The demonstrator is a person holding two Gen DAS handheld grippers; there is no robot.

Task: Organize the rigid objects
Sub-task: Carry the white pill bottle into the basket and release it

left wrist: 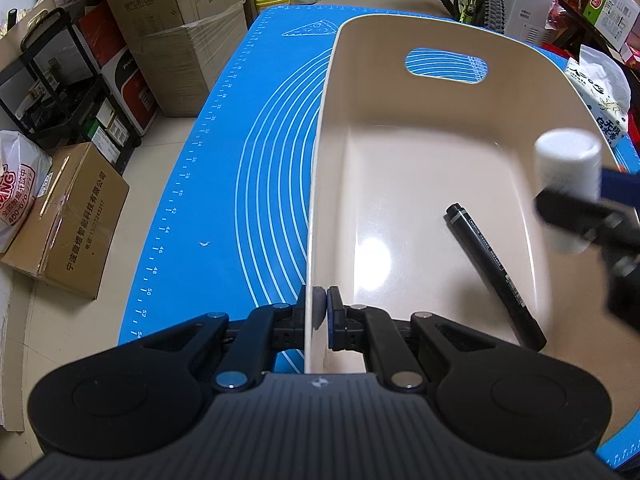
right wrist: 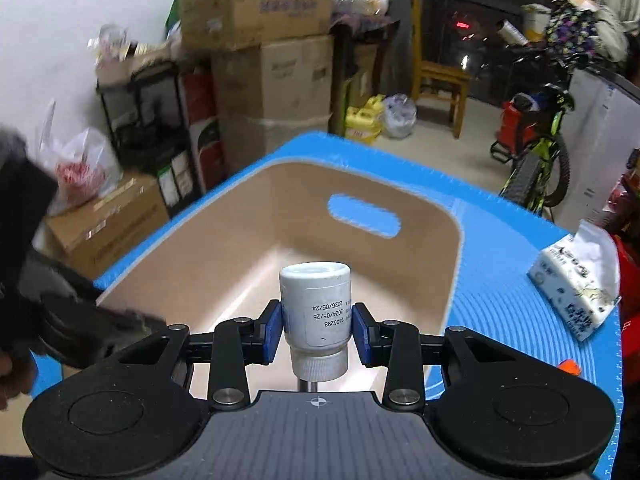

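White bottle (right wrist: 316, 312) between right jaws

Left tongs (left wrist: 322, 312) clamped, right tongs (right wrist: 316, 330) gripping.

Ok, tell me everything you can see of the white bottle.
The white bottle is a small, opaque plastic cylinder with a ribbed screw cap. It is held with the cap toward the camera and the flat base pointing away. A white label on its side carries printed dates and a batch code. The right gripper is clamped on its body, a blue pad on each side. It hangs in the air above the beige bin, touching nothing else. In the left wrist view it looks blurred, over the bin's right side.
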